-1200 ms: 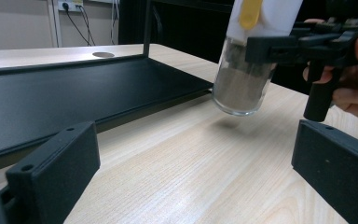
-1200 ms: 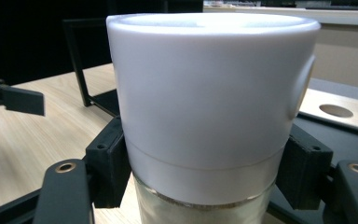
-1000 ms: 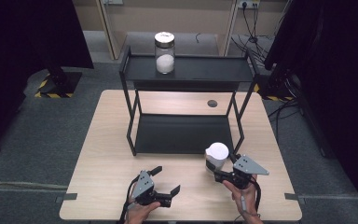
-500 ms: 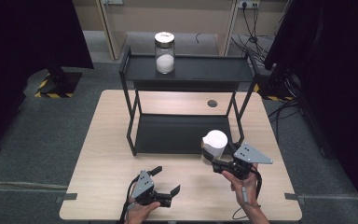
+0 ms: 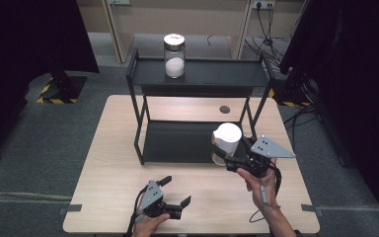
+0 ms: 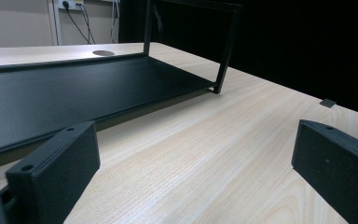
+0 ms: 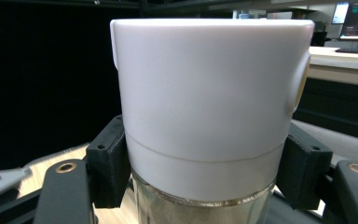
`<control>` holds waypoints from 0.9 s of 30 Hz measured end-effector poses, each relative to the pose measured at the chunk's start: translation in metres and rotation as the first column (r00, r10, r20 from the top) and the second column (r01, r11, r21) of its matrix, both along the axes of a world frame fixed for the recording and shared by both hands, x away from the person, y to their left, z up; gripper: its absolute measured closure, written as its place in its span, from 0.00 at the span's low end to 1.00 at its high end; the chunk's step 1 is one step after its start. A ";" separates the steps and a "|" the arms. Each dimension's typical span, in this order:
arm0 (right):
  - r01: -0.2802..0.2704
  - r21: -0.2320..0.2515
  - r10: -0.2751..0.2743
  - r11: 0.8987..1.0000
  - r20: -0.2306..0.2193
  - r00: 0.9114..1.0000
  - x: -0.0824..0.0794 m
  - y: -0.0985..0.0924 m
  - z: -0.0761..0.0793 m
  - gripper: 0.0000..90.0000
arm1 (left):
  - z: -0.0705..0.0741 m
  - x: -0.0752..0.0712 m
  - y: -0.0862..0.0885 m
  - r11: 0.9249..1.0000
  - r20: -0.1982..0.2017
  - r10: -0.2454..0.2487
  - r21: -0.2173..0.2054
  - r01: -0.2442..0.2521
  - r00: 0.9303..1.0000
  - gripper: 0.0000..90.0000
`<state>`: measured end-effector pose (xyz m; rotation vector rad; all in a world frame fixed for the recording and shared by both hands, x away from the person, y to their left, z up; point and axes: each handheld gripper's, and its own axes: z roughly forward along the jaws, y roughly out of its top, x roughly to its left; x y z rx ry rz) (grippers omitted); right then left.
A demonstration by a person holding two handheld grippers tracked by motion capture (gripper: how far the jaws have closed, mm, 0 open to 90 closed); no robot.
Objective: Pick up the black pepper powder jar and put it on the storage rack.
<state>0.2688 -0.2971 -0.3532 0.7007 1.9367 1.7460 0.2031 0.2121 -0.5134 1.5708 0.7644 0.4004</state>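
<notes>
The right gripper [image 5: 225,159] is clamped on a jar [image 5: 225,143] with a wide white lid [image 7: 209,88], its two black jaws pressing the sides just under the lid where the glass begins. The jar is held upright above the table [image 5: 113,148], just in front of the right front leg of the black rack [image 5: 197,79], over the near right corner of the rack's lower shelf [image 5: 177,140]. What the jar holds is hard to tell: the lid covers most of it, and only a thin band of glass shows beneath, perhaps with something pale inside. A second jar [image 5: 174,55] stands upright on the rack's top shelf, left of its middle, with white powder filling about its lower half under a pale lid. The left gripper [image 5: 176,192] rests low on the table, well in front of the rack's left front leg, its jaws standing wide apart with nothing between them but bare wood. A small dark round disc [image 5: 224,109] lies in the table behind the rack's lower shelf.
</notes>
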 end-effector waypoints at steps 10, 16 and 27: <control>-0.008 -0.013 0.008 1.000 0.017 1.000 0.011 0.006 0.041 0.34 | 0.000 0.000 0.000 1.000 -0.003 0.001 0.000 -0.001 1.000 0.00; -0.020 -0.007 0.020 1.000 0.028 0.999 0.021 0.013 0.064 0.34 | 0.000 0.000 0.000 1.000 -0.002 0.000 -0.001 0.000 1.000 0.00; -0.036 -0.003 0.036 0.999 0.008 0.999 0.039 0.029 0.097 0.34 | 0.000 0.000 0.000 1.000 -0.004 0.000 -0.003 0.000 1.000 0.00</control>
